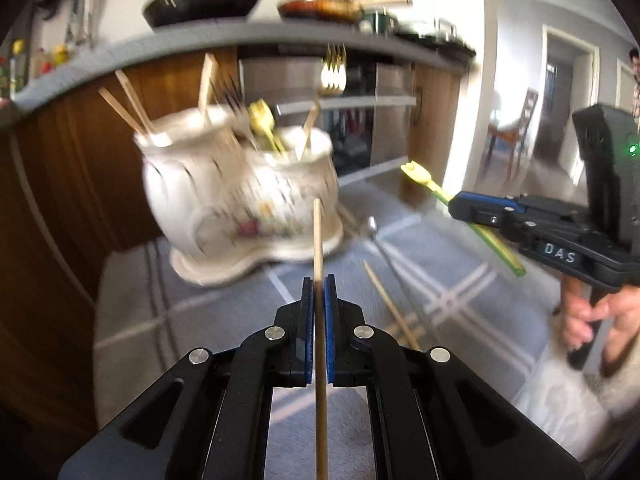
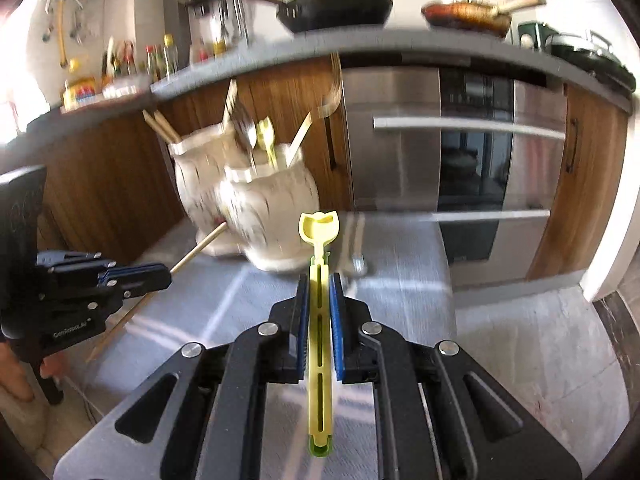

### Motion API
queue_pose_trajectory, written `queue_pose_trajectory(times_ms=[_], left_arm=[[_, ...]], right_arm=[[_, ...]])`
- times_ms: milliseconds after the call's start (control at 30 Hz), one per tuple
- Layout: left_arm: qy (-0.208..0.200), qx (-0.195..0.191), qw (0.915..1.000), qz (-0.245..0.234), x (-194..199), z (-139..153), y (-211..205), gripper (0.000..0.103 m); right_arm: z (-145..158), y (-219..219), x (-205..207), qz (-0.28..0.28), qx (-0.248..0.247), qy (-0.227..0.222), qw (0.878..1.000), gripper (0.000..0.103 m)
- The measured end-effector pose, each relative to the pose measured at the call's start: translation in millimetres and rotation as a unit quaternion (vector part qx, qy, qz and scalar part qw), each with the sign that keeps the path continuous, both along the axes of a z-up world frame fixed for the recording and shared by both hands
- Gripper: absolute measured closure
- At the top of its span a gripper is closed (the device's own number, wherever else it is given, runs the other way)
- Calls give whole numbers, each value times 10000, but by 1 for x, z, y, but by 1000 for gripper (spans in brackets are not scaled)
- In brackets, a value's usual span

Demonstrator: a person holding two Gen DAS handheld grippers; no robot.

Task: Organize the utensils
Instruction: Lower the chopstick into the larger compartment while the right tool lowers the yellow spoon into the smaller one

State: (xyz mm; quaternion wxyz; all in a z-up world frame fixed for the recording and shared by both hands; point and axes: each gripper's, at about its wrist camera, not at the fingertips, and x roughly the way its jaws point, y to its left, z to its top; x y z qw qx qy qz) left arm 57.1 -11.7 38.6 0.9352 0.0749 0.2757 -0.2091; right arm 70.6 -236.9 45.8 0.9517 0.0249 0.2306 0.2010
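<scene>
holder (image 1: 240, 200) part-filled | left gripper (image 1: 319, 292) pinches chopstick (image 1: 318, 236) | right gripper (image 2: 320, 292) pinches yellow utensil (image 2: 319, 232) — both uninserted | left: chopstick and spoon on mat (image 1: 180, 300)

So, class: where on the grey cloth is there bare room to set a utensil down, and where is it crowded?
Bare cloth lies in front of the white holder, between it and the left gripper, which is shut on a wooden chopstick. In the right view, bare cloth also runs toward the oven. It is crowded right of the holder, where a spoon and loose chopsticks lie.
</scene>
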Motion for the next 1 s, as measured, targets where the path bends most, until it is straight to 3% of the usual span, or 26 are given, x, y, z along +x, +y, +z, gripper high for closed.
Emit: queue_pose_trajectory(times_ms=[100, 267, 467, 633, 767, 1000], left_arm=[[-525, -143, 9983, 197, -3, 20, 12, 98], [-1064, -607, 9915, 436, 9, 48, 29, 98], [-1420, -1191, 9812, 537, 44, 72, 34, 98], [-1641, -1562, 9718, 659, 75, 85, 38, 98], [-1795, -1599, 9672, 821, 100, 95, 36, 98], [-2168, -1409, 9601, 1068, 127, 104, 29, 98]], right_arm=[[18, 3, 6, 50, 277, -194, 9994, 94], [45, 20, 24, 147, 504, -570, 9970, 94], [67, 35, 49, 285, 846, -1004, 9909, 93], [74, 42, 84, 517, 1326, -1085, 9839, 93], [74, 56, 106, 652, 1201, -1241, 9828, 93], [54, 65, 133, 746, 1335, -1071, 9824, 93]])
